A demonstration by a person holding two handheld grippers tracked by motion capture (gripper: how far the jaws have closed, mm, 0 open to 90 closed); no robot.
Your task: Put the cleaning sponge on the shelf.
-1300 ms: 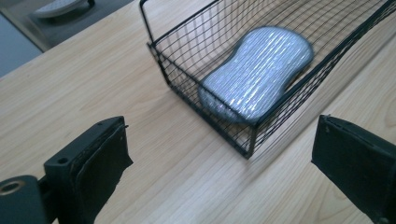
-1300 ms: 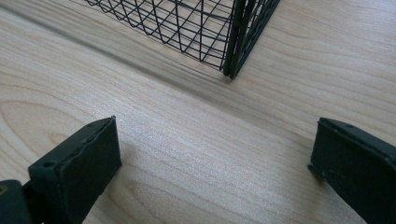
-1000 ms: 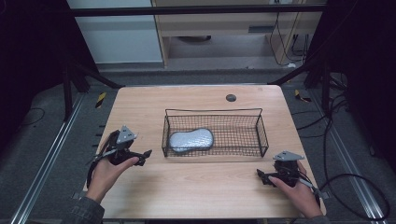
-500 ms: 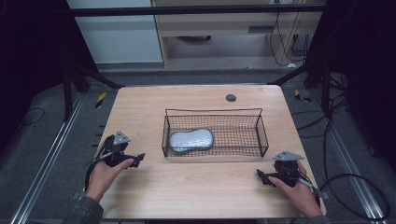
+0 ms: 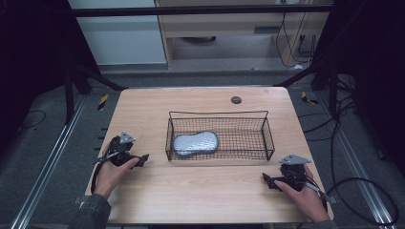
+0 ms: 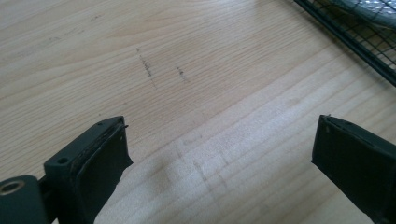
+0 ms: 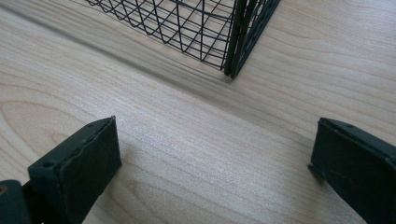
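Observation:
A black wire basket (image 5: 265, 138) stands in the middle of the wooden table (image 5: 205, 191), with a silver-grey peanut-shaped pouch (image 5: 195, 142) lying in its left half. My left gripper (image 5: 142, 160) rests low on the table left of the basket, open, with bare wood between its jaws (image 6: 219, 154). The basket's edge (image 6: 355, 46) and a bit of the pouch (image 6: 373, 7) lie at the top right of the left gripper view. My right gripper (image 5: 265, 180) sits near the front right corner, open and empty (image 7: 215, 163), facing the basket's corner (image 7: 233, 51).
A small dark round disc (image 5: 236, 99) lies near the table's far edge. Black frame posts and cables (image 5: 344, 143) surround the table on the floor. Bare wood stretches between the two hands along the front.
My left gripper has drawn back toward the person and slightly left, away from the basket. The right gripper has stayed put.

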